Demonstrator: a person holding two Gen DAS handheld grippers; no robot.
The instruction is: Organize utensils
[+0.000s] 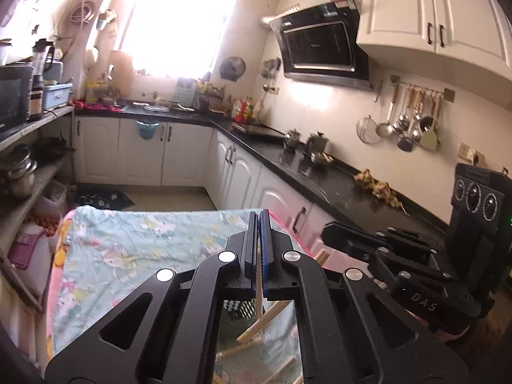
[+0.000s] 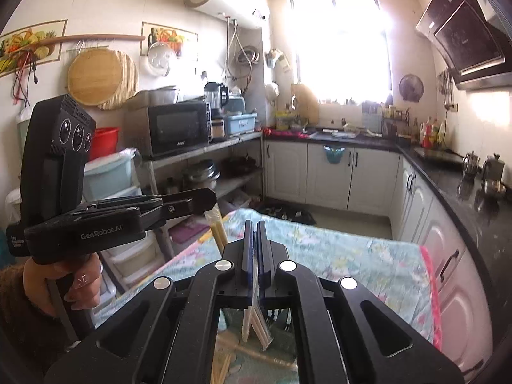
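Both grippers are up above the worktop [image 1: 134, 249], which is covered by a pale floral cloth.

Left gripper [image 1: 258, 224]: jaws closed on a chopstick [image 1: 258, 291]. It hangs down from between the pads, lower end over the near part of the worktop. From the right wrist view a pale stick also shows under this gripper's tip.

Right gripper [image 2: 255, 233]: jaws closed on a chopstick pack [image 2: 256, 323]; pale sticks in a clear sleeve hang below the pads, angled.

More chopsticks [image 1: 272, 374] lie loose on the cloth near the front edge, below both grippers. A dark rack [image 1: 238, 310] stands on the worktop beneath them; detail is unclear.

My hand [image 2: 73, 278] grips the left handle.
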